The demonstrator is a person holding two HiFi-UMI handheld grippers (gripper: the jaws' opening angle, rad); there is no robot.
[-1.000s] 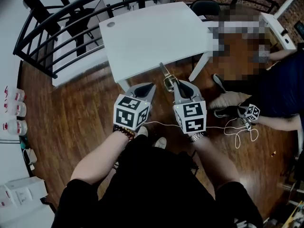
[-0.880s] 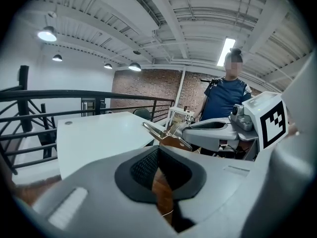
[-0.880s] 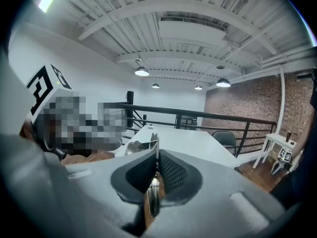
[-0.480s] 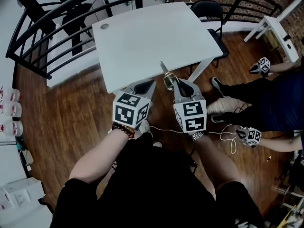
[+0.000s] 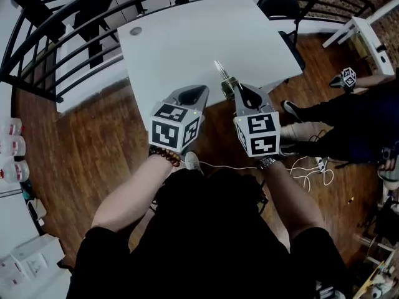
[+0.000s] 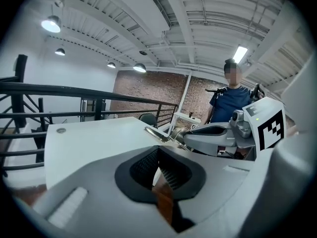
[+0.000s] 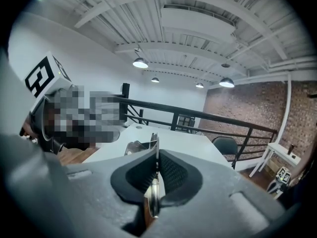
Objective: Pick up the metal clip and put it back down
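In the head view my right gripper (image 5: 235,92) is shut on the metal clip (image 5: 222,72), whose long silver handle sticks out forward over the near edge of the white table (image 5: 187,30). The clip (image 7: 154,150) shows edge-on between the pads in the right gripper view. Just left of it my left gripper (image 5: 194,93) hangs at the table's edge, shut with nothing between its pads. In the left gripper view, my left gripper (image 6: 159,166) has the clip (image 6: 157,134) and my right gripper (image 6: 210,139) to its right.
A black railing (image 5: 56,17) curves round behind the table, with a dark chair (image 5: 277,5) at the far side. A second person (image 5: 349,120) is on the wooden floor to the right, with a white cable (image 5: 308,170) nearby. Plastic bottles (image 5: 11,148) stand at the left.
Both grippers have moved forward, so the clip's tip is now over the table instead of short of its edge. The person at the right has shifted.
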